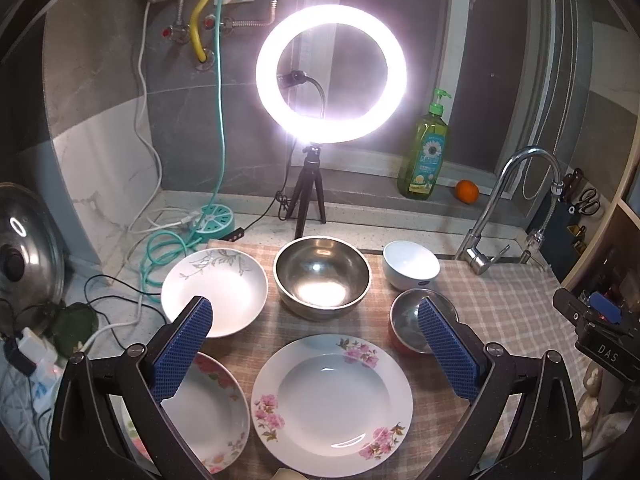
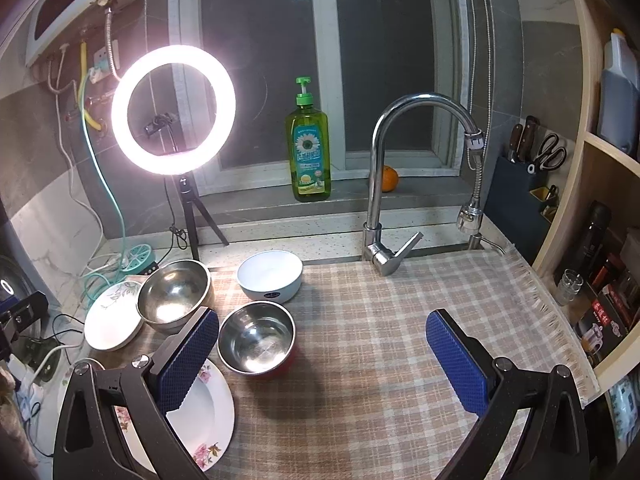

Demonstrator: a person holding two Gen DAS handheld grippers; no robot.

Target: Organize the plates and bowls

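Both jaws stand spread and empty: the left hand-held gripper (image 1: 316, 344) above the pink-flowered plate (image 1: 332, 396), the right hand-held gripper (image 2: 322, 354) above bare checked cloth (image 2: 400, 320) covering the bench. At the plate's 9 o'clock lies a glossy red-flowered plate (image 1: 212, 408). At 1 o'clock sits an empty small steel bowl (image 1: 412, 320) with a red outside. Farther off run a white leaf-patterned plate (image 1: 224, 292), a large round steel bowl (image 1: 322, 276) and a smooth white ceramic bowl (image 1: 410, 266), all empty.
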